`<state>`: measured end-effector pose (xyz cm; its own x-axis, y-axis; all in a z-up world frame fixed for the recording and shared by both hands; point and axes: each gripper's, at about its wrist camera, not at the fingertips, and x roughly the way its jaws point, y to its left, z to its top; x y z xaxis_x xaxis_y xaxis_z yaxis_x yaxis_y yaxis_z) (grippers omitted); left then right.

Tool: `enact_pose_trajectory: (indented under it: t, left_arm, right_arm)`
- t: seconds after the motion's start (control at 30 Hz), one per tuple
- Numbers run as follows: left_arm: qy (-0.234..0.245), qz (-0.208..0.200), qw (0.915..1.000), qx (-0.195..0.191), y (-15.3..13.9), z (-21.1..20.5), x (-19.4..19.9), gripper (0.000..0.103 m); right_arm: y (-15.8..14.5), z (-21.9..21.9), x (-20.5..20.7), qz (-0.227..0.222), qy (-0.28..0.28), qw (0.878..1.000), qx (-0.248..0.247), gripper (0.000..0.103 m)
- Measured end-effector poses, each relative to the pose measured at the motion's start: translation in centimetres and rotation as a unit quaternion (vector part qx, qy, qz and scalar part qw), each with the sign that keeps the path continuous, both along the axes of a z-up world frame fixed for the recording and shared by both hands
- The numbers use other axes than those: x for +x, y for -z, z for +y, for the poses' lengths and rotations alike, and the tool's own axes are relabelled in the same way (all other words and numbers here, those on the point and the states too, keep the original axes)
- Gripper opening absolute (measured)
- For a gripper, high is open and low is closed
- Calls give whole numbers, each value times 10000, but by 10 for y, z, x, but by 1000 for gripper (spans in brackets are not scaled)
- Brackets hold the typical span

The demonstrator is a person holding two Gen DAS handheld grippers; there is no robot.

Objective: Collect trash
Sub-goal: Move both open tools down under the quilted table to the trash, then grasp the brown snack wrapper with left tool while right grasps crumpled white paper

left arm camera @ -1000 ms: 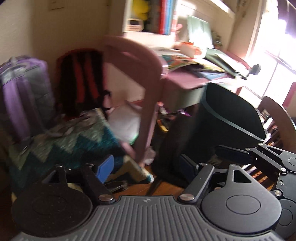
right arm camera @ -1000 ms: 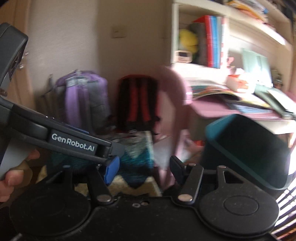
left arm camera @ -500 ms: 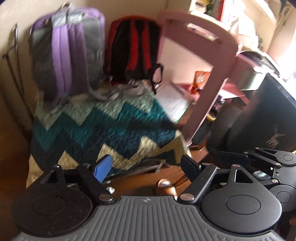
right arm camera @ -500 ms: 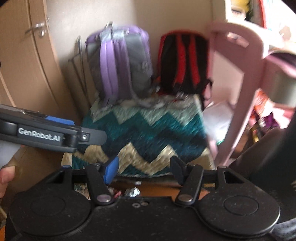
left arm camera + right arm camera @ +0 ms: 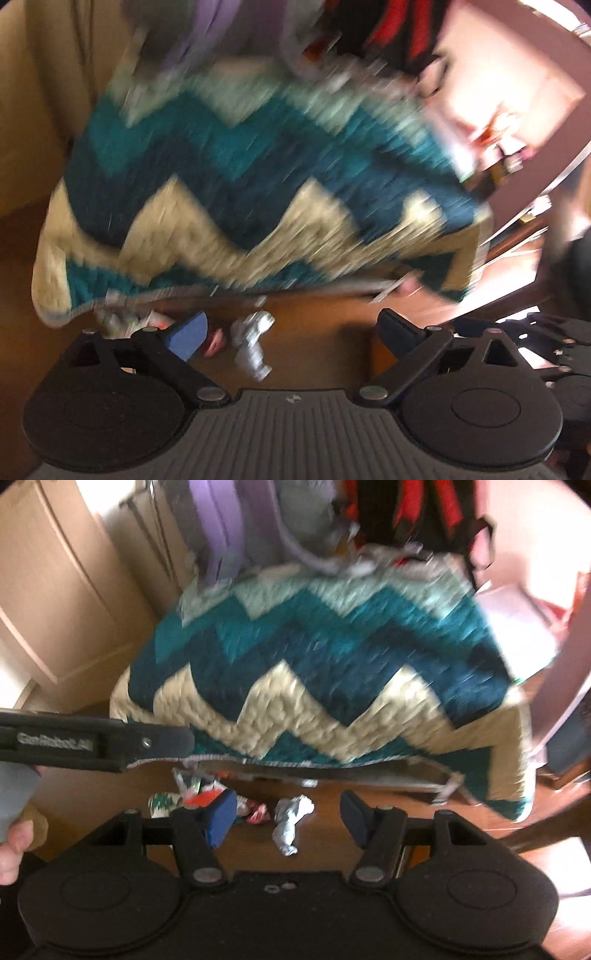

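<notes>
While angled down at the wooden floor point(image 5: 332, 853): left hand-held gripper point(image 5: 291, 338), jaws just spread wide, holding nothing; right hand-held gripper point(image 5: 288, 818), jaws apart, likewise empty. Crumpled grey-white wrapper point(image 5: 290, 821) on the floor between the right jaws, untouched. Red-and-white wrapper point(image 5: 256, 808) just beside it; green-and-red scraps point(image 5: 184, 794) nearby. Zigzag teal-and-cream quilt point(image 5: 332, 672) draped behind; backpacks point(image 5: 229, 528) beyond, blurred.

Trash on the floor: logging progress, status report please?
Both hand-held grippers open, empty. Silver wrapper untouched. Quilt overhangs behind.
</notes>
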<state>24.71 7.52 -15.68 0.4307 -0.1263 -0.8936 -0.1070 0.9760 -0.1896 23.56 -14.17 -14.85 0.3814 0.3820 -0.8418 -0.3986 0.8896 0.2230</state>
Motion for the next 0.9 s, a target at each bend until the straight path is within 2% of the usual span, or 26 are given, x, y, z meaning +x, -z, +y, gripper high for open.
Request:
enact_pose_trajectory:
  t: [0.17, 0.37, 0.53, 0.73, 0.9]
  left_arm:
    - [-566, 739, 9956, 110, 87, 30, 13, 99]
    - [-1294, 1423, 9810, -236, 171, 50, 33, 99]
    - [-1533, 1746, 9720, -353, 232, 53, 50, 99]
    - [-1681, 2035, 9645, -82, 302, 67, 59, 99]
    - [-1657, 2135, 9628, -63, 345, 73, 64, 99]
  right_arm:
    - [71, 33, 14, 414, -326, 9985, -170, 62]
    - [149, 62, 24, 716, -786, 9934, -423, 62]
    - [206, 79, 33, 894, -1024, 9892, -550, 62]
    - [270, 89, 52, 1242, -897, 9860, -655, 62]
    - [315, 99, 63, 1587, -823, 9816, -667, 61]
